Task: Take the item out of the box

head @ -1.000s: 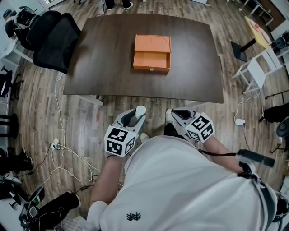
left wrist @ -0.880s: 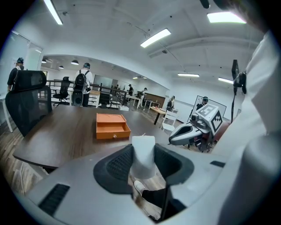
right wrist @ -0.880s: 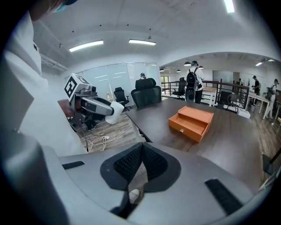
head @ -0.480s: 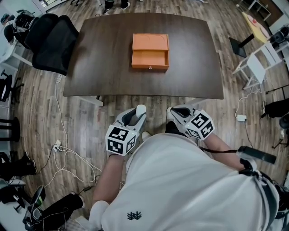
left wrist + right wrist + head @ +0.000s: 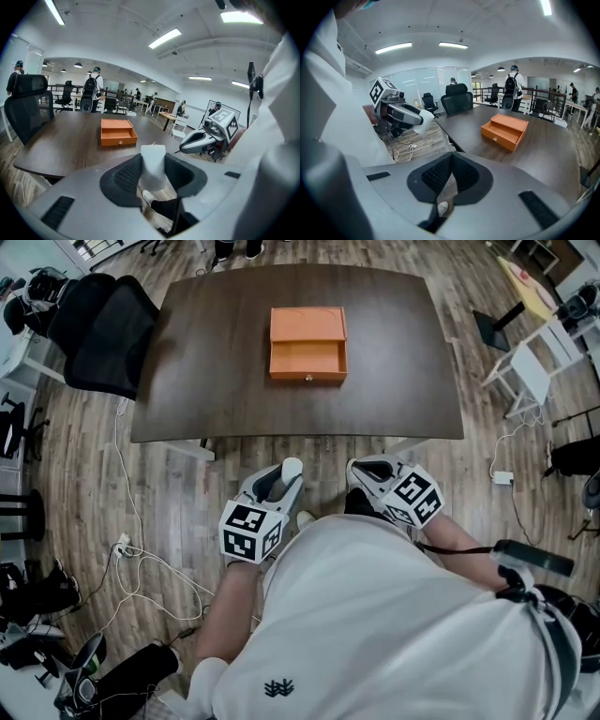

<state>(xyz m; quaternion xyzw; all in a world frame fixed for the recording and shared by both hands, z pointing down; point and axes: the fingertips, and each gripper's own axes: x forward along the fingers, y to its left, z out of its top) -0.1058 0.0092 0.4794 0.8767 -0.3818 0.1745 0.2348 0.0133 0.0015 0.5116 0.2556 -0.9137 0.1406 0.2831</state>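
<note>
**Box mid-surface, both tongs short of the near edge**

The orange box point(image 5: 307, 343) sits on the dark surface point(image 5: 216, 381). It is about midway between the left and right edges and somewhat closer to the far edge than the near one. Its drawer point(image 5: 308, 356) is pulled out toward the near edge, with a small knob point(image 5: 308, 378) on the front. From here we cannot make out what lies in the drawer.

Neither pair of tongs is over the surface. Both hang above the wooden floor point(image 5: 187, 493), short of the near edge and tight against our white shirt. The box lies ahead of them, well apart from either pair and a little closer to the line of the left pair.

The left tongs point(image 5: 287, 474) have the jaws spread wide and closed on a white block point(image 5: 153, 164). The block stands upright between the two ribbed pads and pokes out past the tips.

The right tongs point(image 5: 451, 168) have the jaws brought together, pads meeting, with nothing between them. The two pairs sit side by side, near each other but not touching.

A black office chair point(image 5: 103, 329) stands off the surface's far left corner. Loose white cables point(image 5: 141, 559) trail across the floor to our left.
</note>
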